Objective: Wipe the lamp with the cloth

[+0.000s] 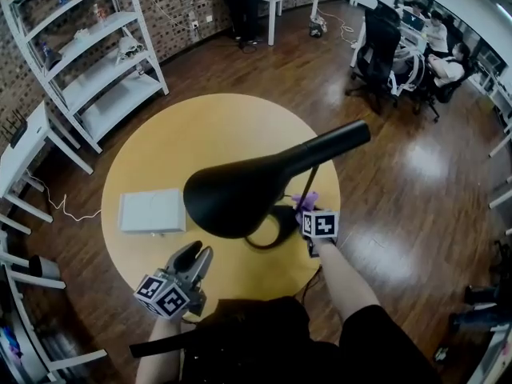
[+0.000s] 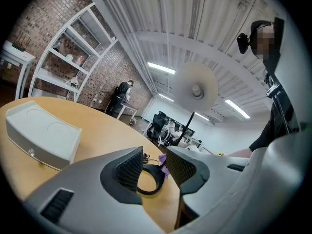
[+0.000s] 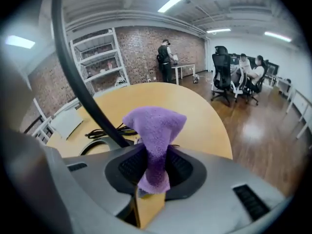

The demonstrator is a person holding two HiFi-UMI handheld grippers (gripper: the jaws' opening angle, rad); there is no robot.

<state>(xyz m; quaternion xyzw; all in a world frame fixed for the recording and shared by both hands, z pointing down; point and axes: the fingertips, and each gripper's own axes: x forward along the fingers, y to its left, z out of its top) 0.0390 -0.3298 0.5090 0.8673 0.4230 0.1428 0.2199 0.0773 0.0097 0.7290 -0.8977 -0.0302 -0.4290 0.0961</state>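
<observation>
I'm gripping the purple cloth in the right gripper's jaws, the stem of the lamp just beyond them, the left gripper's jaws gaping empty; next, I judge, pressing it onto the shade.

We see the black lamp upright on its ring base, the purple cloth bunched beside its stem.

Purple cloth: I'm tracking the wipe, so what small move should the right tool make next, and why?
Probably nudge the right tool toward the lamp's stem until the purple cloth presses on it: the tool is clamped on the cloth, which stands close beside the stem, seemingly not yet touching.
</observation>
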